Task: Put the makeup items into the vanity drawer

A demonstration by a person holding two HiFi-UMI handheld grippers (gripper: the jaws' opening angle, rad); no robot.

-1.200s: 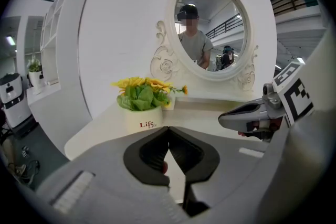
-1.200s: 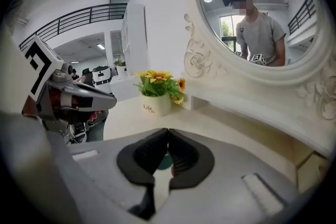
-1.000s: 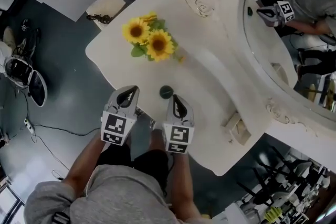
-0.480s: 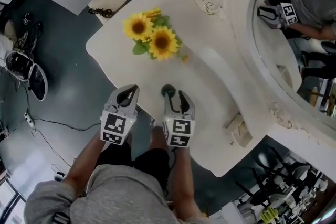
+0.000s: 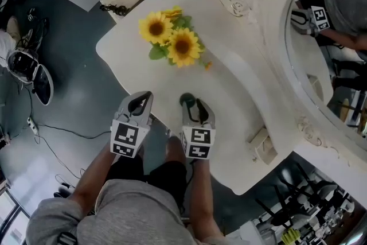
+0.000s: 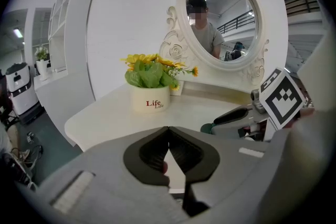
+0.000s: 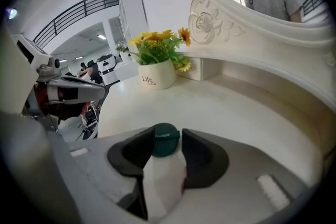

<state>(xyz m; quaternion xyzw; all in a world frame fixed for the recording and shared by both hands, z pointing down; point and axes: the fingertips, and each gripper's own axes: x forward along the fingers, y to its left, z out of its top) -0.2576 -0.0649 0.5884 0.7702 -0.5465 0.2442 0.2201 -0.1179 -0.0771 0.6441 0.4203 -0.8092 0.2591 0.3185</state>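
The left gripper and right gripper hang side by side over the front edge of the white vanity top in the head view, both held low in front of the person's body and pointing toward the mirror. A green-capped bottle sits at the right gripper's tips. Farther back stands a pot of sunflowers.

In the left gripper view, the left gripper's jaws meet at their tips with nothing between them. The pot, cream-coloured and filled with green leaves and yellow blooms, reads "Life Life" in red. The right gripper lies level just to the side.

In the right gripper view, the right gripper's jaws sit close against the sides of the white bottle, its dark green cap level with their tips. The cap's small print is too fine to read. I cannot tell whether the bottle rests on the vanity top.
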